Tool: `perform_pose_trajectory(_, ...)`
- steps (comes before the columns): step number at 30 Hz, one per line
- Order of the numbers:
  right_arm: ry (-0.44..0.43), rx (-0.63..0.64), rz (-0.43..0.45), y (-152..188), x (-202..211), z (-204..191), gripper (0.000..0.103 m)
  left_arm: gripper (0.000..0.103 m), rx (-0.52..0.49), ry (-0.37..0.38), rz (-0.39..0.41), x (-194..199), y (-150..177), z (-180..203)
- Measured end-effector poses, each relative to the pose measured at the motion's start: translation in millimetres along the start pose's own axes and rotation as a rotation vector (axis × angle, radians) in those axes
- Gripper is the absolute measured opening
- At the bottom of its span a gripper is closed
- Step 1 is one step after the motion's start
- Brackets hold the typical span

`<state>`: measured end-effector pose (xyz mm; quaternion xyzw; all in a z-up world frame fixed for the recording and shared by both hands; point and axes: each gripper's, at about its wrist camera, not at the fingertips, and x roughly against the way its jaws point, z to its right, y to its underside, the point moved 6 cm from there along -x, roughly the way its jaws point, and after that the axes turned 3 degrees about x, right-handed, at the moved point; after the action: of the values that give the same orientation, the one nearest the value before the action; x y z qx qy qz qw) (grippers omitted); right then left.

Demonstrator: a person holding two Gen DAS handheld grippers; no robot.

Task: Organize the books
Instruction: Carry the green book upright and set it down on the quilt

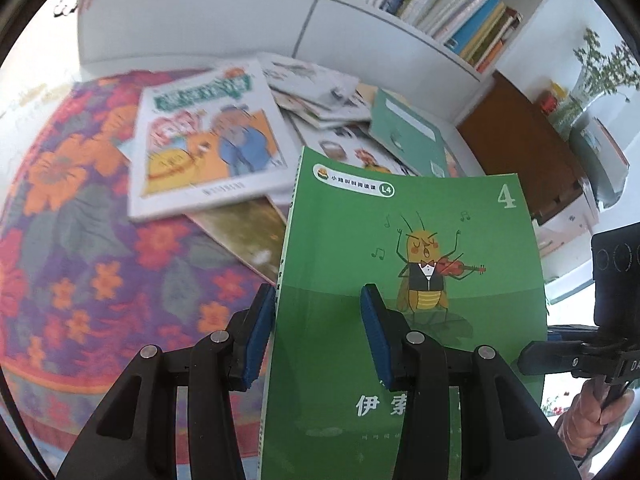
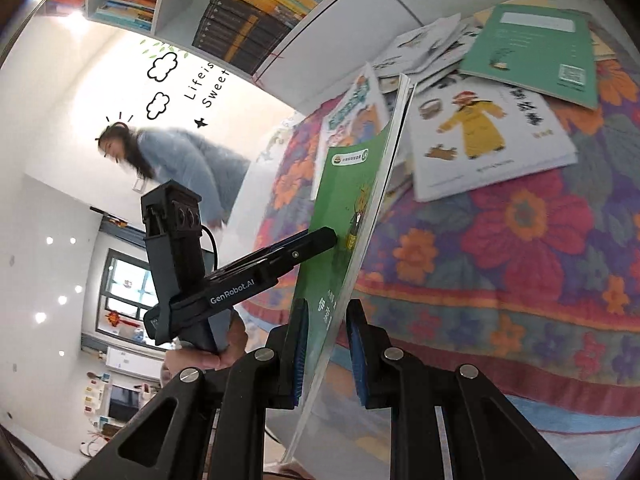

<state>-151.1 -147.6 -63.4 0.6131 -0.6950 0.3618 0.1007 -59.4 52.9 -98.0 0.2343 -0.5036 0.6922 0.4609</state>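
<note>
A thin green picture book [image 1: 400, 220] with a violin-playing insect on its cover is held up off the bed by both grippers. My left gripper [image 1: 316, 336] is shut on it near the spine, one blue pad on the front cover and the other behind. From the right wrist view the same green book [image 2: 344, 184] stands almost edge-on. My right gripper [image 2: 328, 354] is shut on its lower edge. There the left gripper [image 2: 320, 242] presses on the cover from the left. The right gripper [image 1: 536, 354] shows at the book's right edge.
Several loose books lie on the floral bedspread [image 1: 80, 240]: a white cartoon book [image 1: 208, 136], a teal one [image 2: 532, 52], a white one with a yellow-coated figure [image 2: 488, 140]. A white bookshelf [image 1: 400, 12] full of books stands behind. A person [image 2: 180, 160] bends over at far left.
</note>
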Motion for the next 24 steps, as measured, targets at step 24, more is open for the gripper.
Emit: perform_pose_trajectory(24, -0.100, 0.144, -0.169, -65.2, -185.0, -122.9, 0.020, 0.040, 0.224, -0.099, 0.194, 88.1, -59.7, -210.0)
